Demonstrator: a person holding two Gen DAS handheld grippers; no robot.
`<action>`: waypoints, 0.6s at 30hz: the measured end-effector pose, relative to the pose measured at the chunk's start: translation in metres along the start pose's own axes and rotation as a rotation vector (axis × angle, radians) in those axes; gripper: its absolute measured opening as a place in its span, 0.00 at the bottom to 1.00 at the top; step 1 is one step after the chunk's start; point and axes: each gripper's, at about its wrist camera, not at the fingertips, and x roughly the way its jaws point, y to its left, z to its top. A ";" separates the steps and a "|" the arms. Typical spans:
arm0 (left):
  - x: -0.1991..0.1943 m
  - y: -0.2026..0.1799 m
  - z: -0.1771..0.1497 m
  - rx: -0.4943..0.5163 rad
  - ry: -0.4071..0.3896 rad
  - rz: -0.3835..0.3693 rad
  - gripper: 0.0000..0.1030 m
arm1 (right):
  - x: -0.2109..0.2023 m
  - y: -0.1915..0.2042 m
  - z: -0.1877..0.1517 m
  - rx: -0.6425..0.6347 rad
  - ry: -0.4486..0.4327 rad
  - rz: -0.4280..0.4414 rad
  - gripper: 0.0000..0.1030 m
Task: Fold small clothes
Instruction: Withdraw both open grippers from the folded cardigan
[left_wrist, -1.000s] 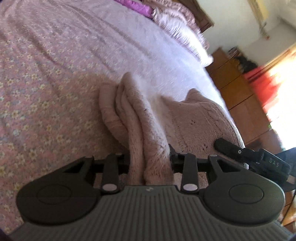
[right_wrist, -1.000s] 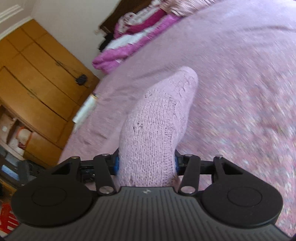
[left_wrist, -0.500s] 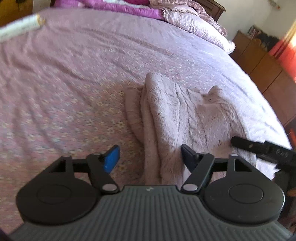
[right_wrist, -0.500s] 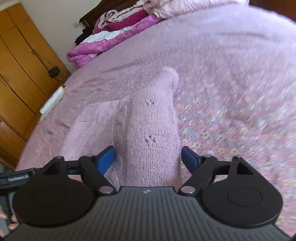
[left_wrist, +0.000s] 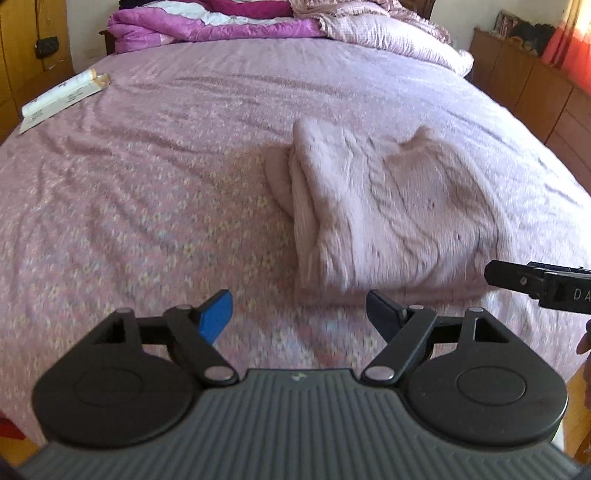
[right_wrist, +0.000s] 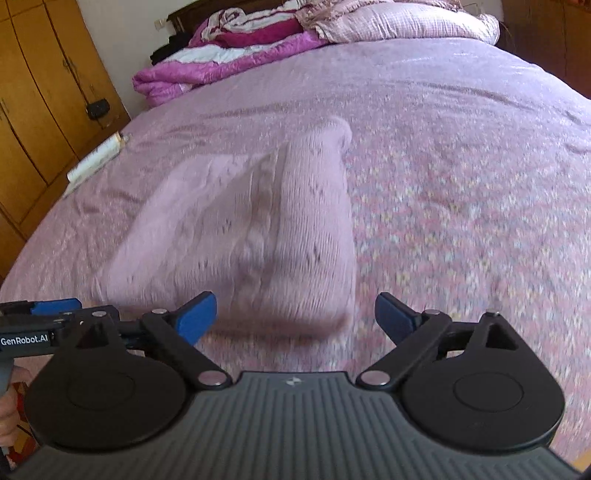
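Note:
A small pale pink knitted sweater (left_wrist: 384, 210) lies folded on the pink flowered bedspread (left_wrist: 147, 206), near the bed's front edge. It also shows in the right wrist view (right_wrist: 258, 225). My left gripper (left_wrist: 299, 314) is open and empty, just short of the sweater's near left corner. My right gripper (right_wrist: 295, 314) is open and empty, just short of the sweater's near right edge. The right gripper's finger shows at the right edge of the left wrist view (left_wrist: 535, 280). The left gripper shows at the left edge of the right wrist view (right_wrist: 40, 314).
A white rolled packet (left_wrist: 62, 98) lies at the bed's far left; it also shows in the right wrist view (right_wrist: 96, 162). Folded magenta and pink quilts (left_wrist: 229, 18) are piled at the head. Wooden wardrobes (right_wrist: 33, 92) stand left, a wooden dresser (left_wrist: 535, 85) right.
Both grippers opened and let go of the sweater, then drew back towards the bed's front edge. The sweater now lies flat and folded on the bedspread.

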 end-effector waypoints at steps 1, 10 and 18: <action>0.001 -0.002 -0.004 0.004 0.002 0.005 0.79 | 0.001 0.001 -0.004 -0.003 0.005 0.001 0.94; 0.029 -0.021 -0.023 0.014 0.058 0.072 0.79 | 0.018 0.012 -0.028 -0.040 0.048 -0.052 0.94; 0.038 -0.032 -0.023 0.022 0.057 0.131 0.81 | 0.031 0.014 -0.033 -0.025 0.077 -0.079 0.96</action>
